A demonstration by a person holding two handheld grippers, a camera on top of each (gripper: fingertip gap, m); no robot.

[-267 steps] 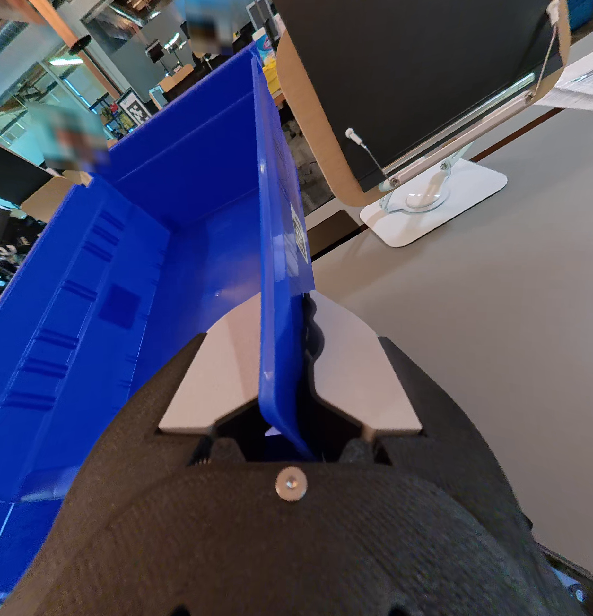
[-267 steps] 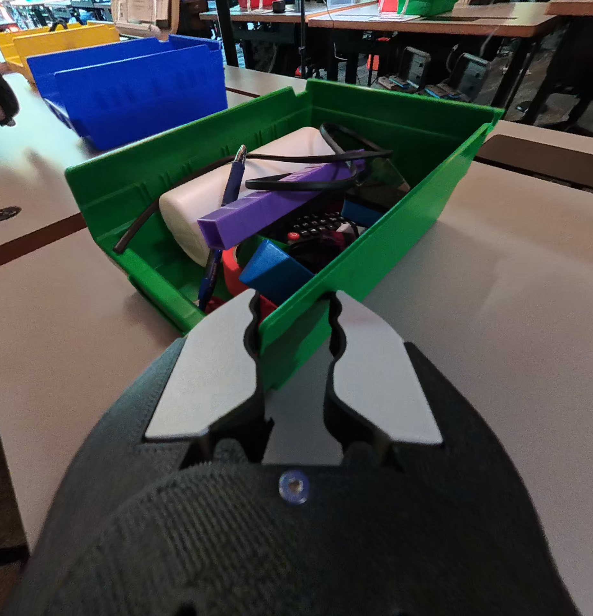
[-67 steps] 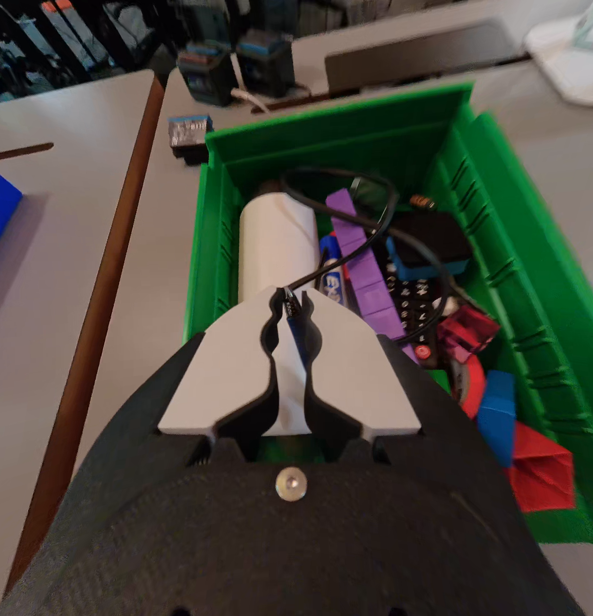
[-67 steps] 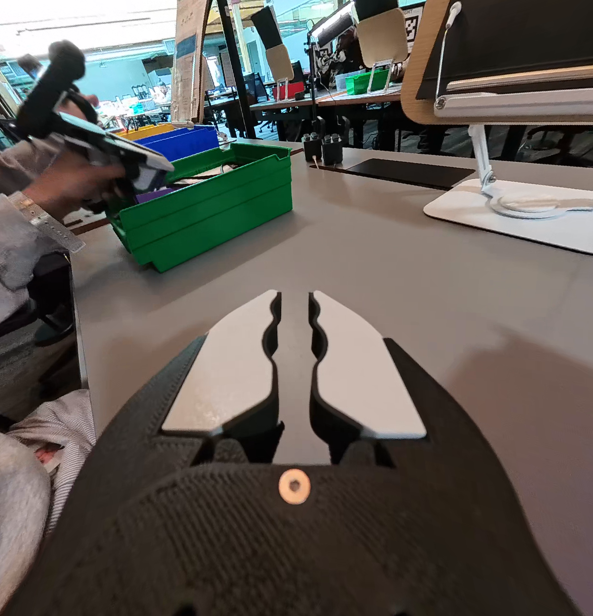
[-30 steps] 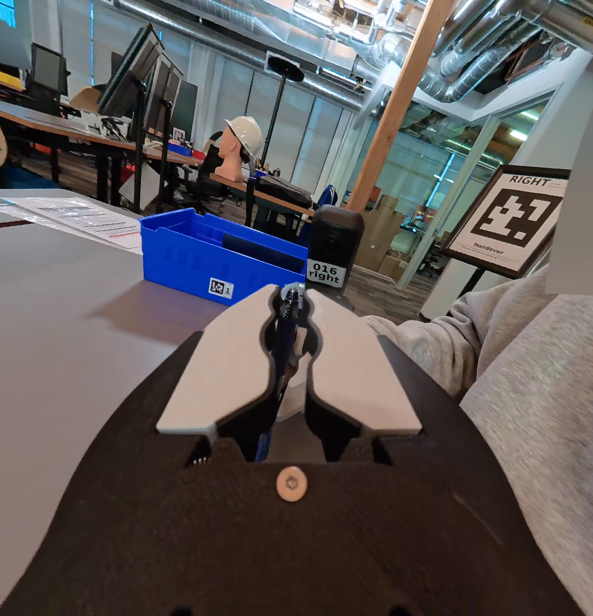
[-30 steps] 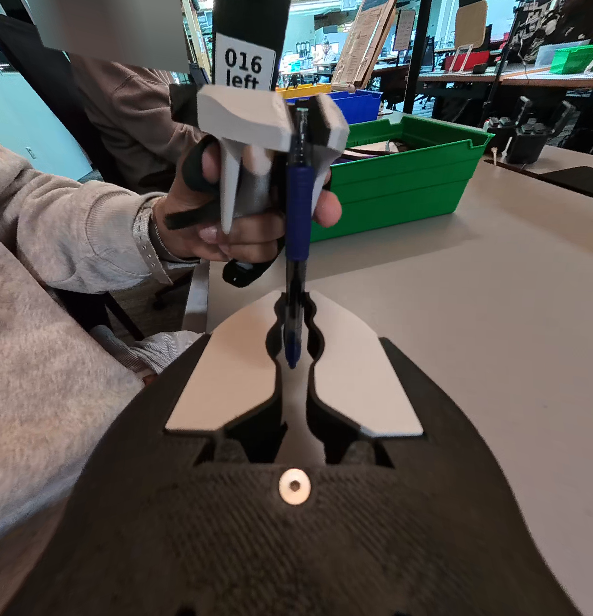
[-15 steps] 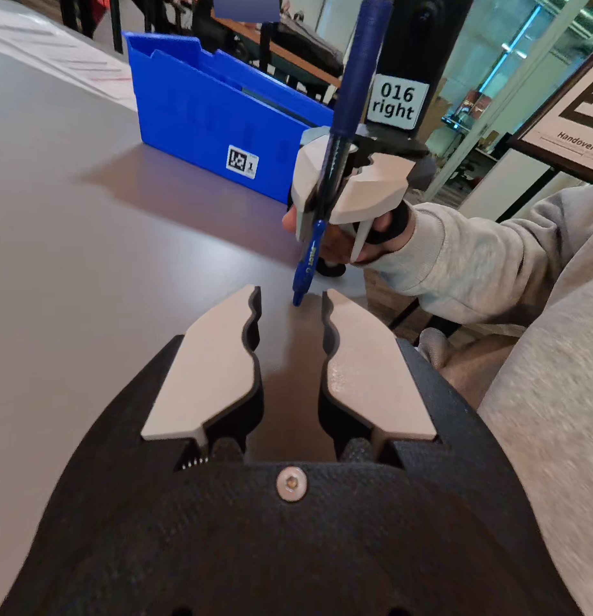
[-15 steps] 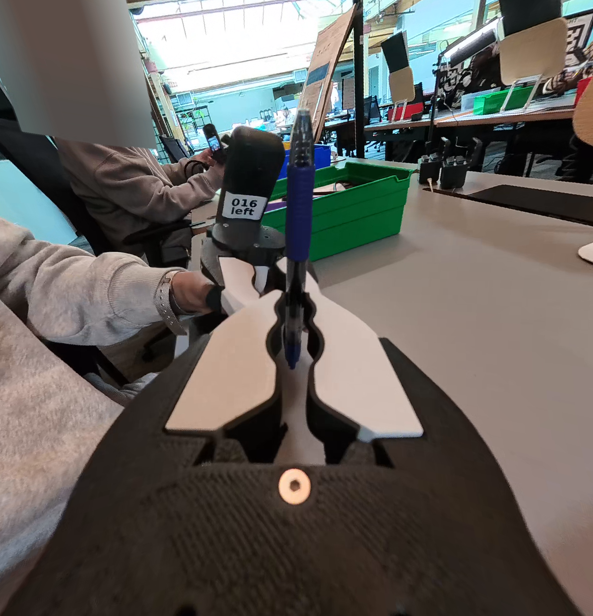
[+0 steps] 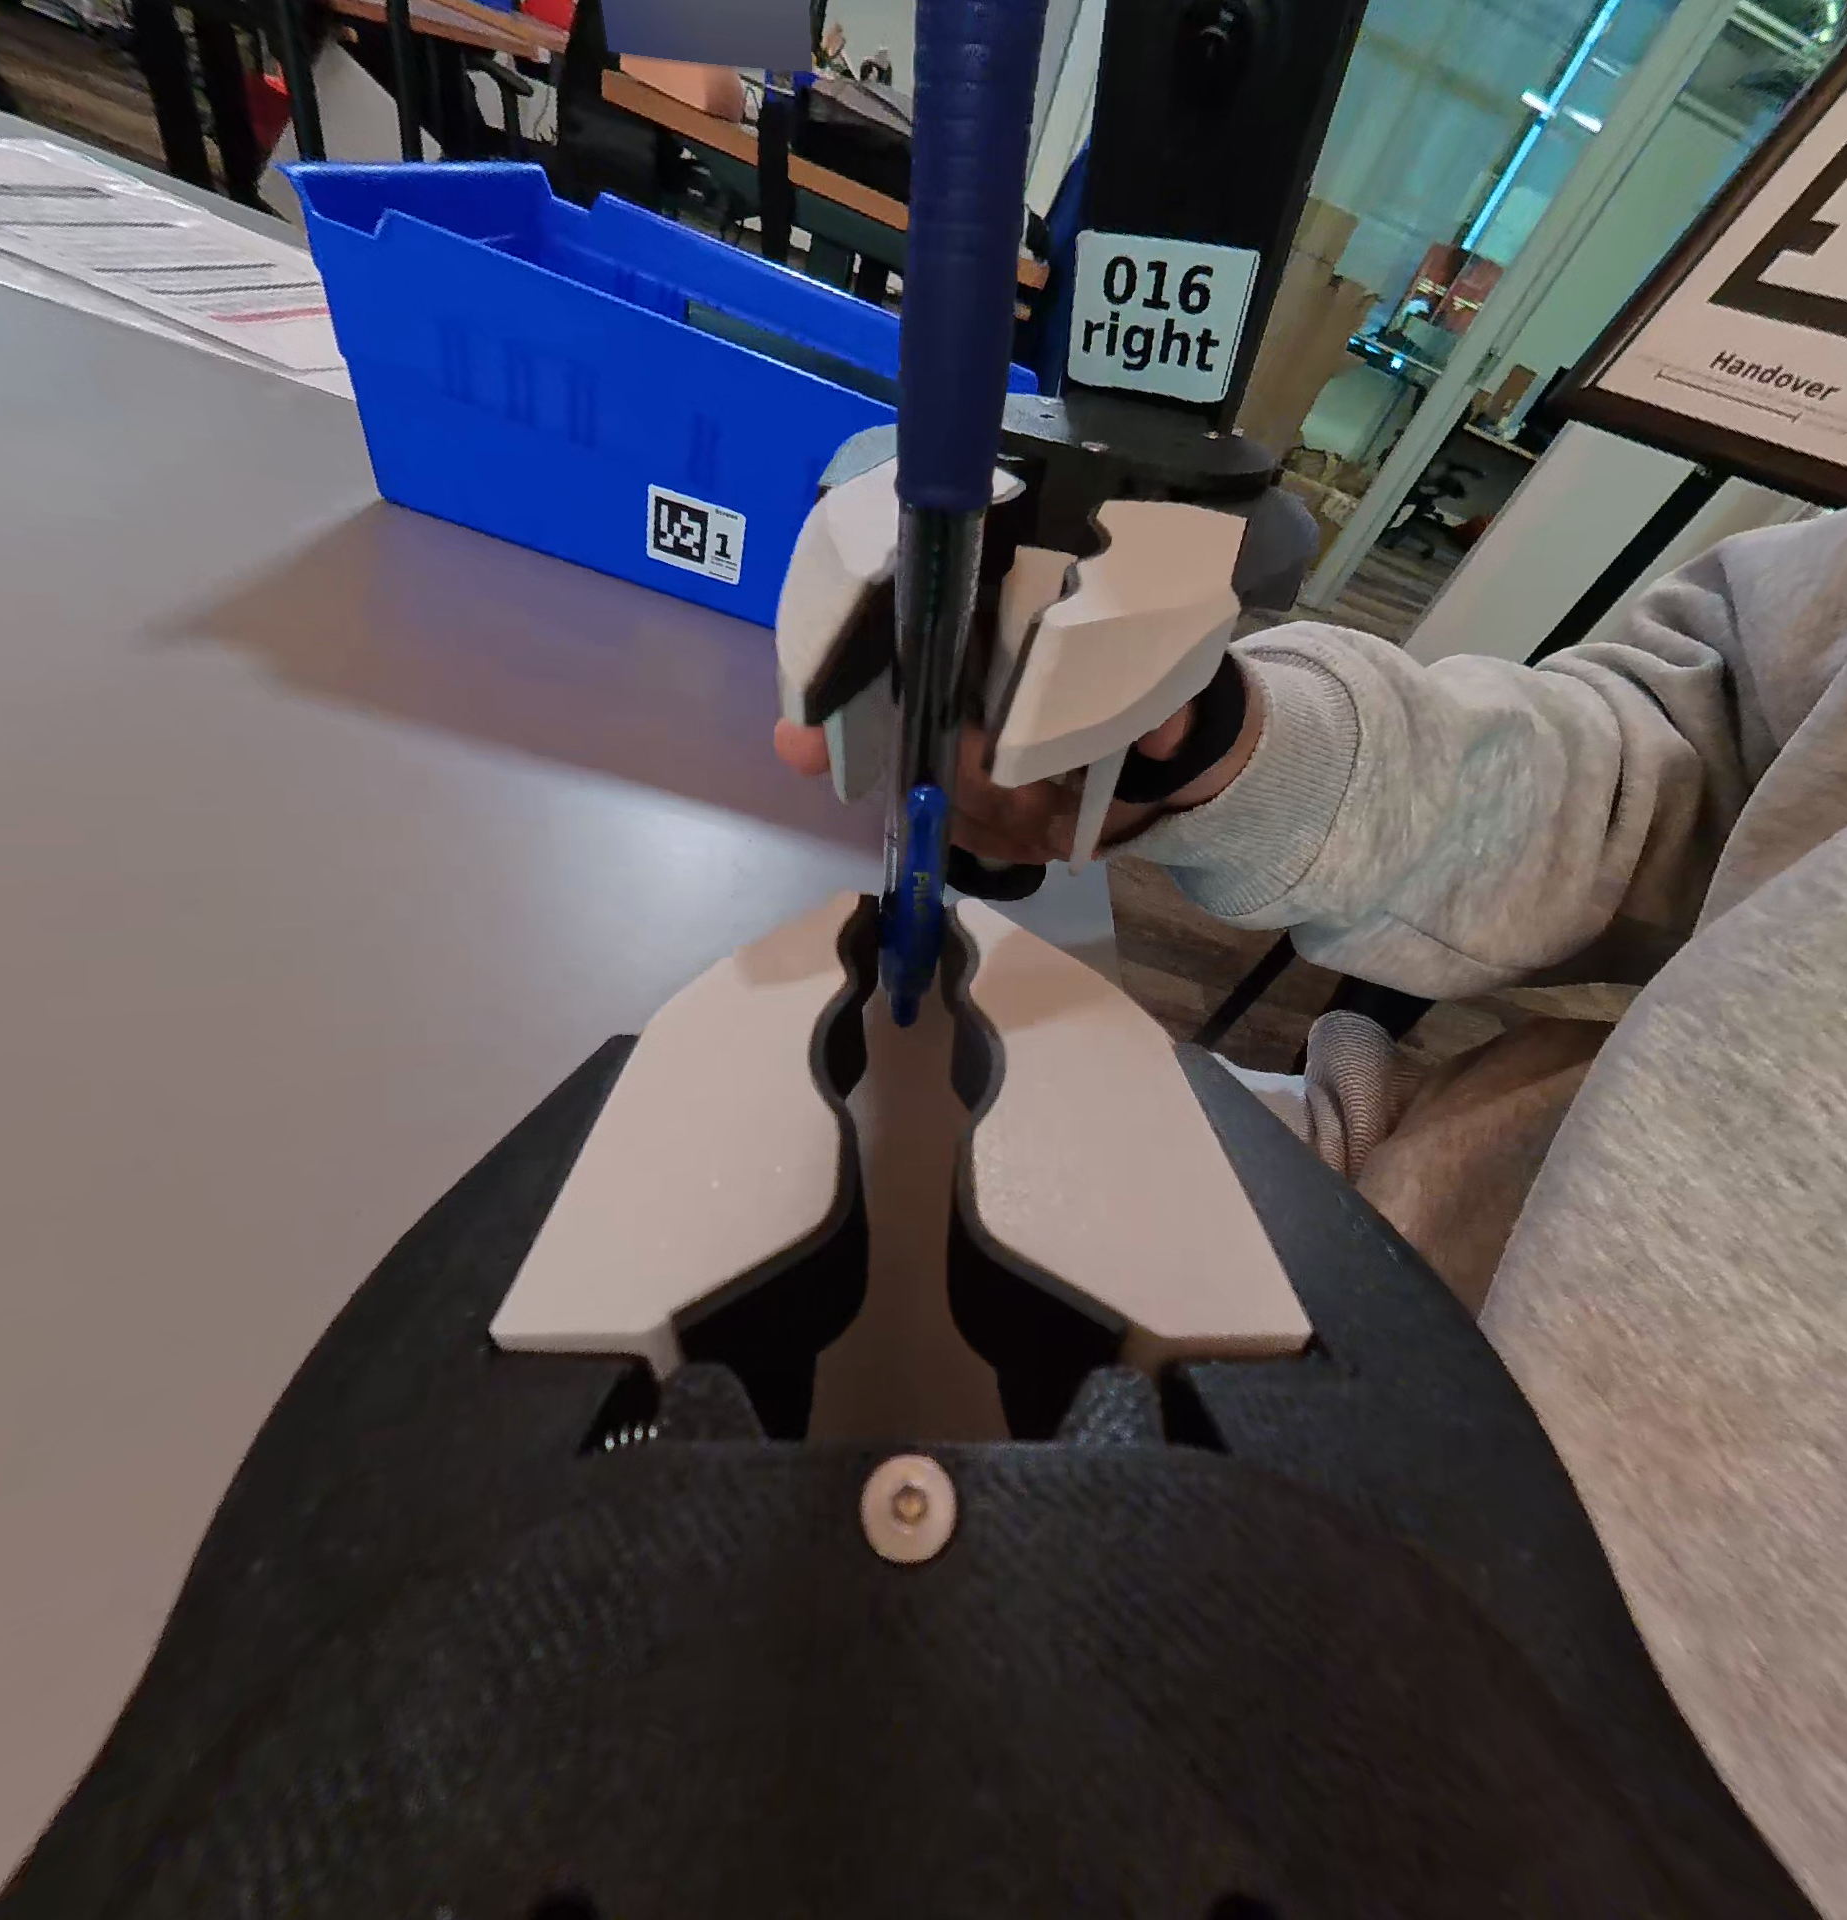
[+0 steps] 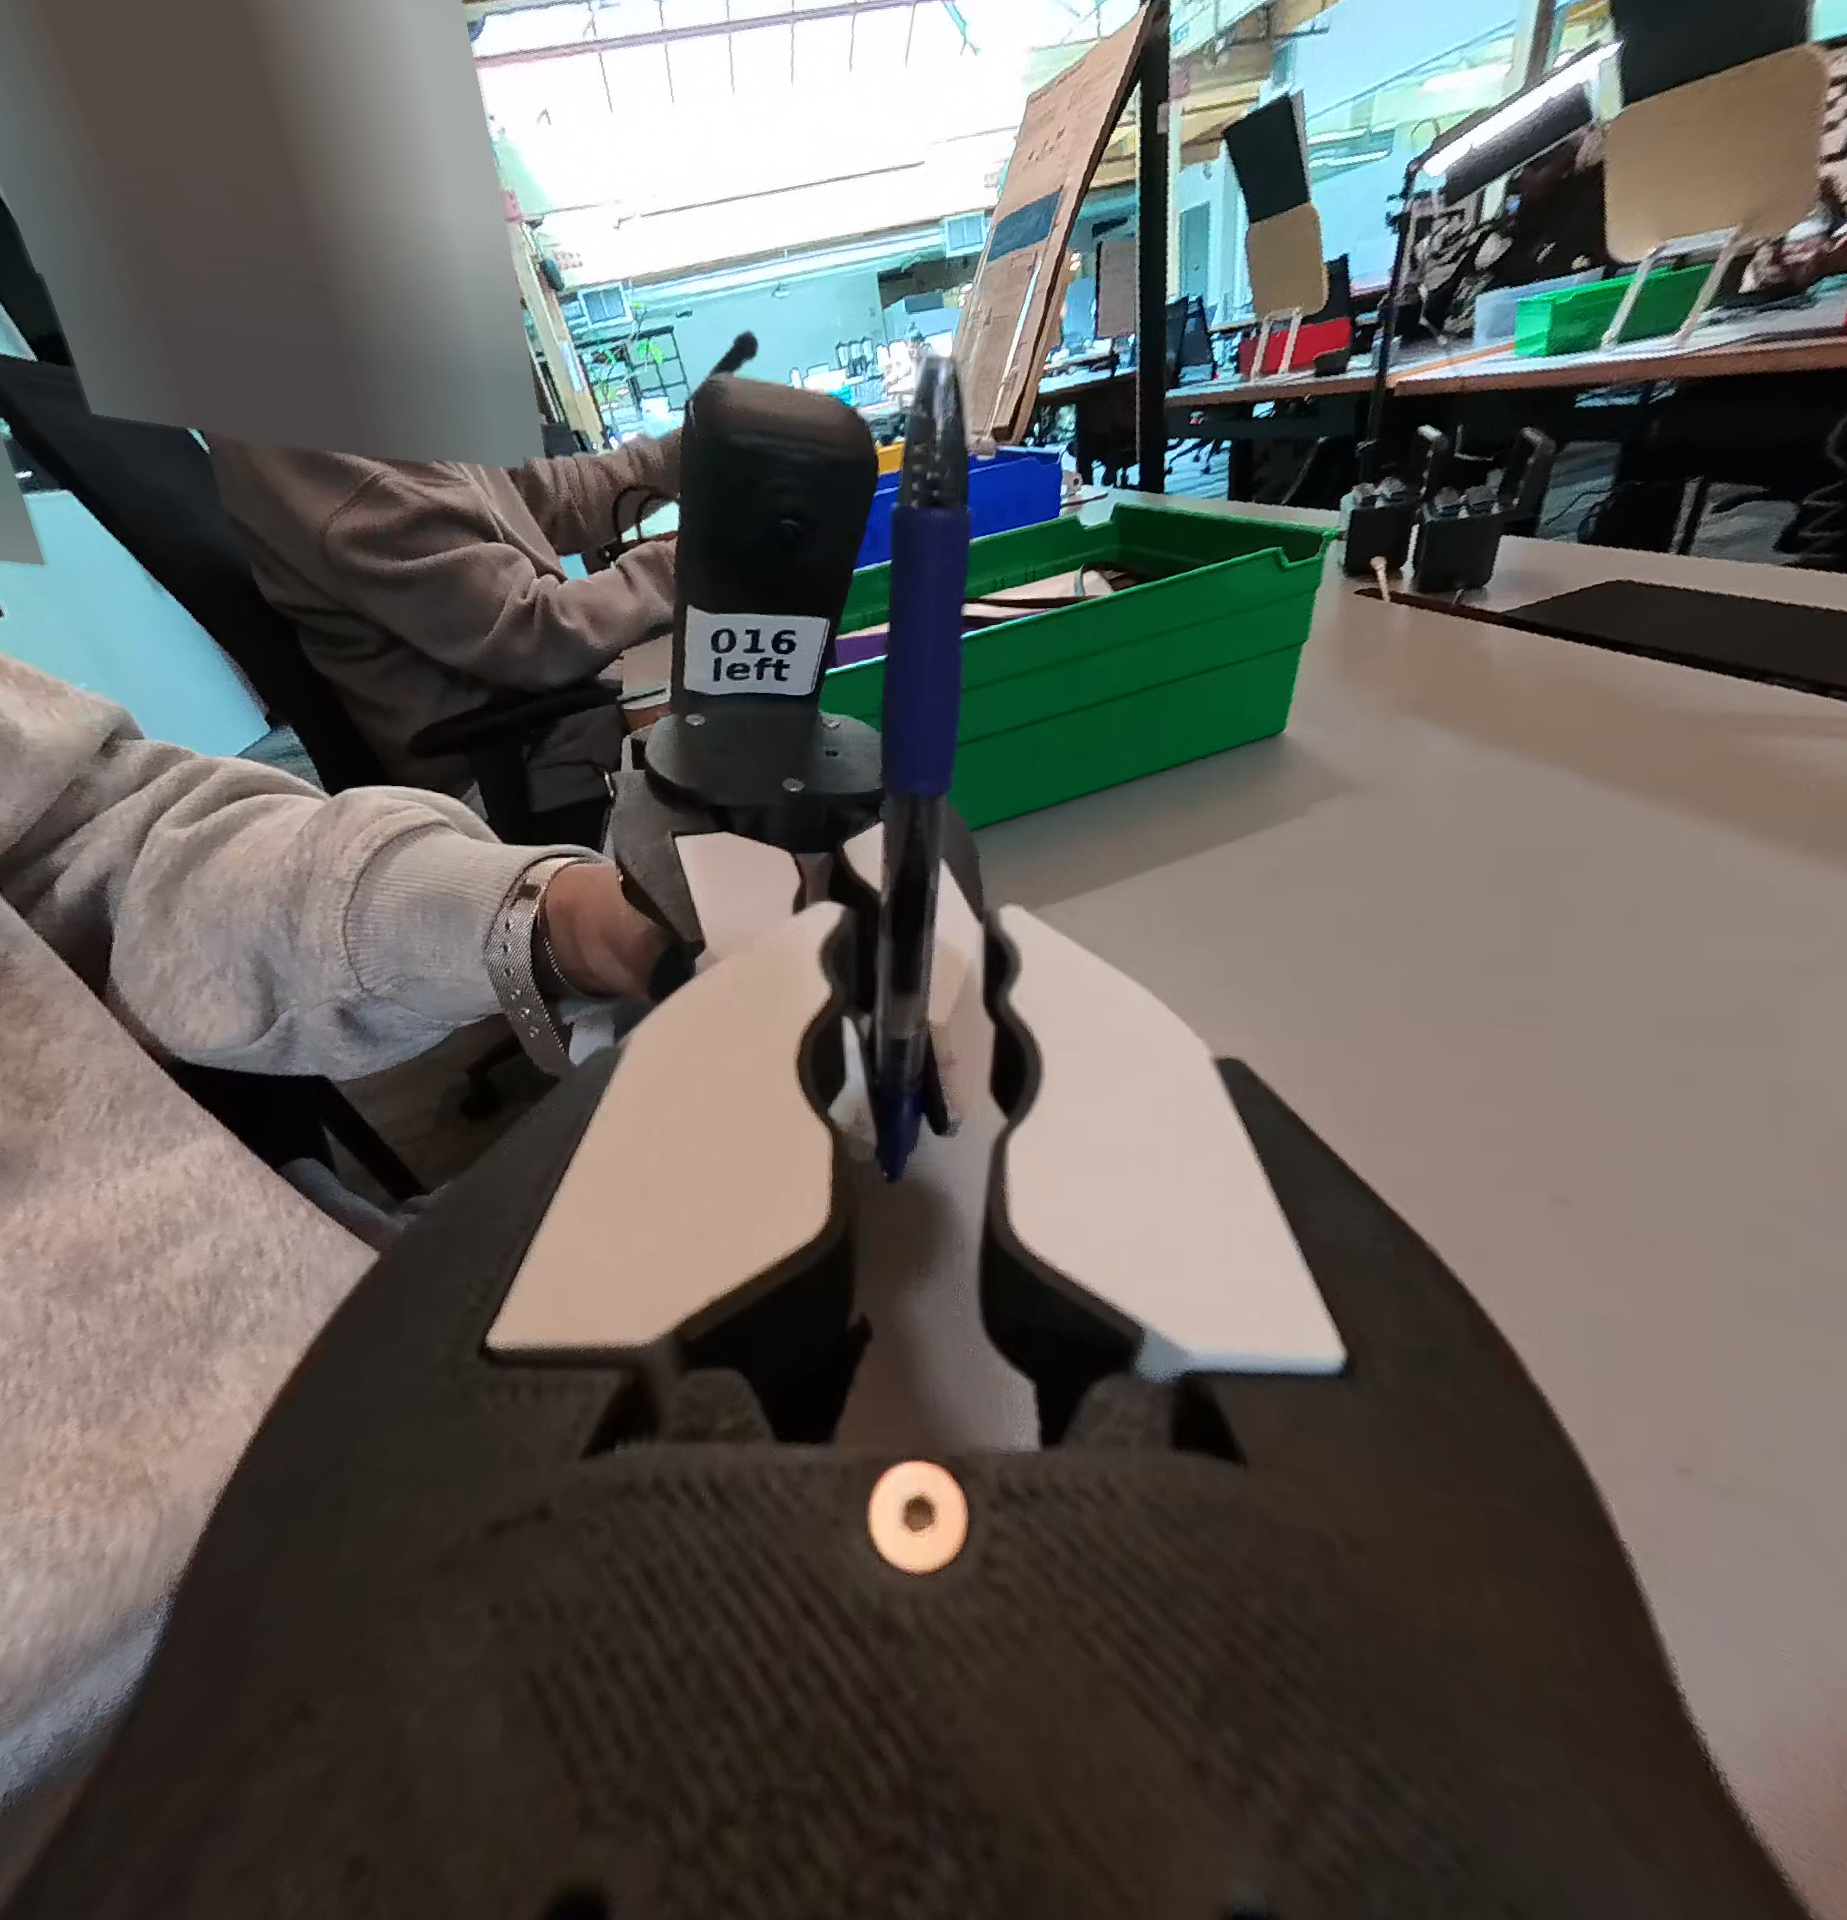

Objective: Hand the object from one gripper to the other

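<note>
A blue pen (image 9: 940, 312) stands upright between the two grippers above the grey table (image 9: 275, 831). My left gripper (image 9: 906, 925) is shut on the pen's lower end. My right gripper (image 10: 914, 935) has its jaws slightly apart around the pen's (image 10: 919, 644) clear lower barrel, with a gap on the right side. In the left wrist view the right gripper (image 9: 929, 748) faces me, held in a hand, and the pen lies against one finger (image 9: 846, 623). The left gripper's black body (image 10: 763, 582) shows just behind the pen in the right wrist view.
A green bin (image 10: 1106, 665) with several items stands on the table behind the pen. A blue bin (image 9: 545, 395) stands at the far table edge. Grey sleeves (image 9: 1418, 790) reach in from the side. A seated person (image 10: 410, 582) is behind. Some 4 cm of space lies between my two pairs of fingers.
Half a second ago the right gripper alone held the pen and my left gripper was open below it. Now the left gripper has closed on the pen's lower end and the right jaws have loosened.
</note>
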